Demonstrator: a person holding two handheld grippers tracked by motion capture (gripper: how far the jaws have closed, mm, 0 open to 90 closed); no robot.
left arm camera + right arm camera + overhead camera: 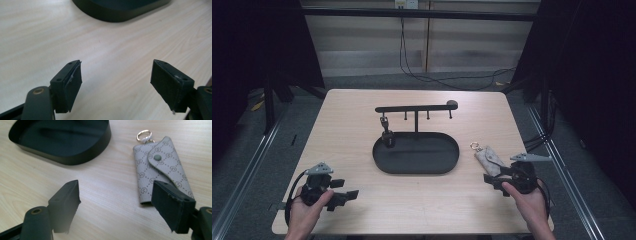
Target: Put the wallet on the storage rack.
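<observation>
Sitting just right of the black tray (416, 153), the grey key pouch (160, 167) lies flat; right gripper (125, 205) and left gripper (116, 85) both gape wide, empty.

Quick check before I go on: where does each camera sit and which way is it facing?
High view: above the person's side, looking forward and down on the table; both hands, left claw and right claw show.
Left gripper view: rides the left claw, looking over bare wood to the black tray.
Right gripper view: rides the right claw, facing the key pouch.
Shared: both gripper views show the tray.
</observation>
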